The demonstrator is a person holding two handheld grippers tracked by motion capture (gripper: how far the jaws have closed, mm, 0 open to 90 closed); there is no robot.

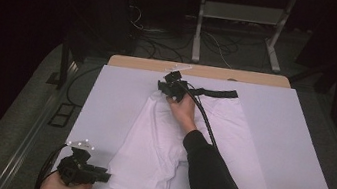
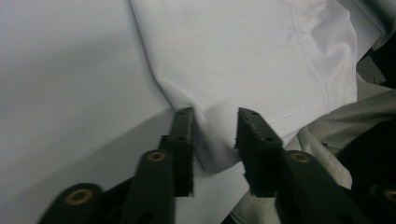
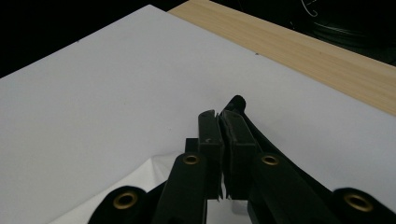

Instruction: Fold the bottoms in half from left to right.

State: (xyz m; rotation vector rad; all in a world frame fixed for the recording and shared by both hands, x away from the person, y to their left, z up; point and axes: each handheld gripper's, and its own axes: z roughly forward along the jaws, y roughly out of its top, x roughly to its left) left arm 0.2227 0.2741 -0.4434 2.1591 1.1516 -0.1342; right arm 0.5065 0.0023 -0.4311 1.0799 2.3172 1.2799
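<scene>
High view: white shorts [image 1: 165, 139] lie mid-table [image 1: 300, 144], black waistband [image 1: 217, 92] toward 12 o'clock. Right gripper [image 1: 171, 89] at waistband's left end, jaws together, clamped on band. Left gripper [image 1: 104, 176] at 7 o'clock, jaws apart astride hem corner [image 2: 212, 154], pads not pressing.

Matt white cloth garment [image 1: 160, 138] (soft, creased), pale wood table edge [image 1: 200, 71]

Dark room, grey floor [image 1: 16, 117], cables [image 1: 164, 43]
</scene>
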